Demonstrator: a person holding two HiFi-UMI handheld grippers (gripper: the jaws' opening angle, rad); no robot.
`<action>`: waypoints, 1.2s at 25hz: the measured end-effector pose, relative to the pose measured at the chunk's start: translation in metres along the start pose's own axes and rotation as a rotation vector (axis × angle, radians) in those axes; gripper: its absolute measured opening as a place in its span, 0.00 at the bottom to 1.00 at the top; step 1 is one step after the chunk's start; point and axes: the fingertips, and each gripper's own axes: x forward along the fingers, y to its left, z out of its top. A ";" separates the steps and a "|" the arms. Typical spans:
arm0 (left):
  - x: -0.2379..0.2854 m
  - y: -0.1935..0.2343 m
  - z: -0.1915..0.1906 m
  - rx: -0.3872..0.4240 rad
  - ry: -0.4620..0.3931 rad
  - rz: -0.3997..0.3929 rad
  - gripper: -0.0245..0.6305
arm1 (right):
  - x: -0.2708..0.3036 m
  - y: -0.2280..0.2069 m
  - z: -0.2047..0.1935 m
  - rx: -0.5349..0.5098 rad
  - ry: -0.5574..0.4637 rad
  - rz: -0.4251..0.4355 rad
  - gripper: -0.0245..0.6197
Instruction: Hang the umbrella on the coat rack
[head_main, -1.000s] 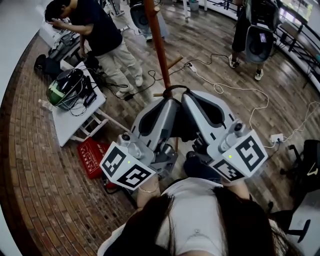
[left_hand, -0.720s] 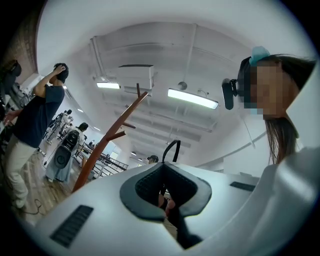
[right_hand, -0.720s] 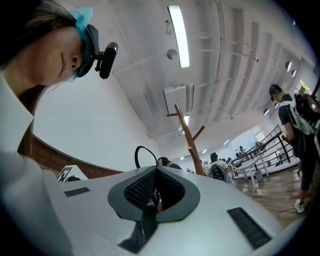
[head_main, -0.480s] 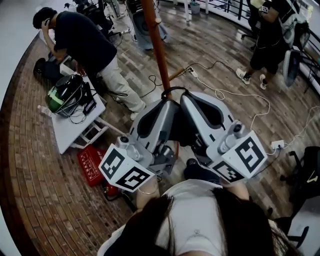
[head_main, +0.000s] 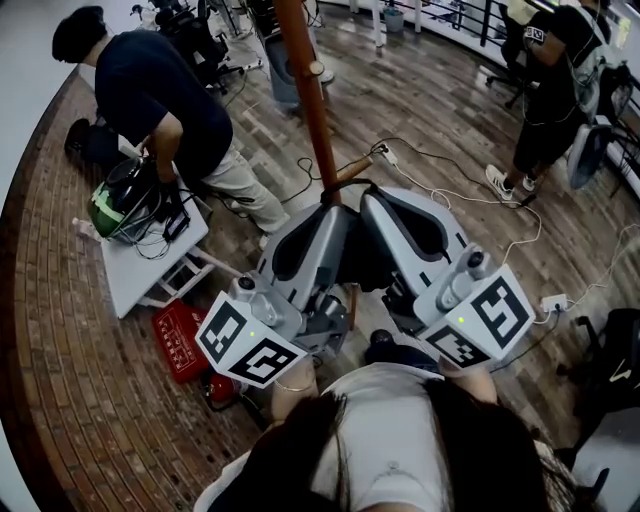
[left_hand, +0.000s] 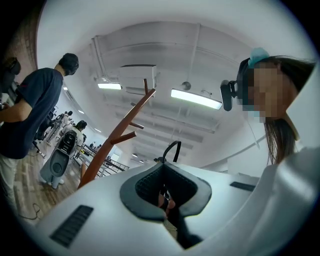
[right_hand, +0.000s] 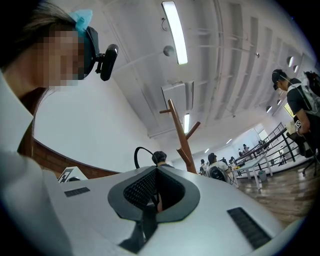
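One umbrella (head_main: 366, 262): dark and folded, held upright between the two grippers in front of the person. Its loop strap (head_main: 343, 184) pokes out above the jaw tips.
Left gripper (head_main: 322, 232): points upward, jaws closed on the umbrella from the left side.
Right gripper (head_main: 400, 222): points upward close against the other one, jaws clamped on the same umbrella.
Coat rack (head_main: 310, 95): reddish-brown wooden pole with slanted pegs, just beyond the strap. I cannot tell whether the strap touches a peg.
Floor (head_main: 60, 330): wood planks, with cables (head_main: 450, 180) trailing to the right.
White table (head_main: 150, 262): low, at left, loaded with gear and wires. A red box (head_main: 180, 338) lies beside it.
People: one in a dark shirt (head_main: 160, 85) bends over the table. Another (head_main: 555, 80) stands at top right.
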 end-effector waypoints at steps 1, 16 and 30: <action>0.003 0.004 0.001 0.001 -0.003 0.003 0.06 | 0.004 -0.003 0.000 0.001 -0.001 0.004 0.09; 0.047 0.039 0.014 0.046 -0.037 0.043 0.06 | 0.046 -0.049 0.009 0.035 -0.029 0.087 0.09; 0.064 0.072 0.035 0.068 -0.073 0.099 0.06 | 0.087 -0.066 0.012 0.075 -0.034 0.172 0.09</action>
